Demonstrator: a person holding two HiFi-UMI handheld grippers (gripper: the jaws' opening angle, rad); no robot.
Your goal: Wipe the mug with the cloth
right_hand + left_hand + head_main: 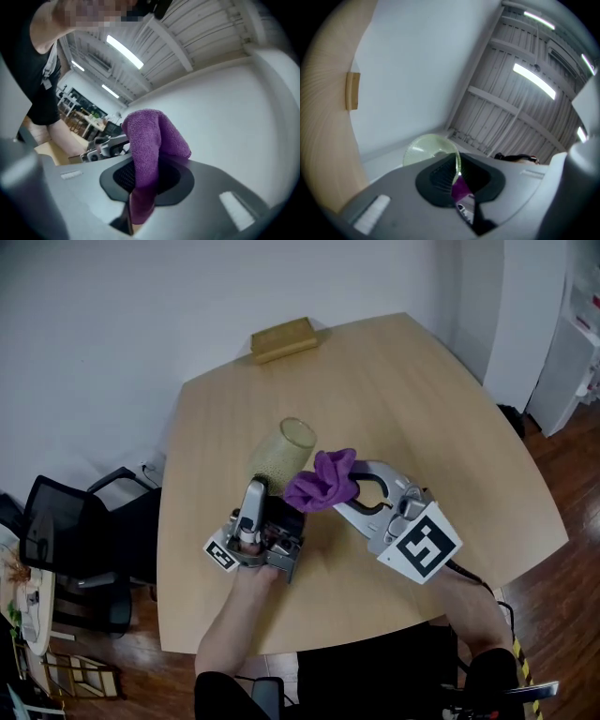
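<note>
My left gripper [265, 491] [457, 177] is clamped on the wall of the mug [281, 454] [425, 149]. One jaw is inside the mouth and one outside, with the thin rim pinched between the pads. The mug is lifted off the table [403, 381] and tipped so its mouth points up and away from me. It looks like pale, see-through glass or hard plastic, so I judge it stiff, smooth and rather slippery. It is probably light, but liable to chip or crack if I squeeze the rim harder. A grip on one wall also lets it pivot, so I should push gently, and toward the held side rather than across it. My right gripper [354, 486] [140, 185] is closed on the purple cloth [323, 480] [151, 140]. A bunched fold stands up beyond the jaws and a tail hangs below. The cloth is soft, limp and light, and will mould to the curved wall. The loose fold is the part to rub with, keeping the metal jaws off the mug. From the head view the cloth sits right against the mug's near side, though I cannot tell whether it presses on it.
</note>
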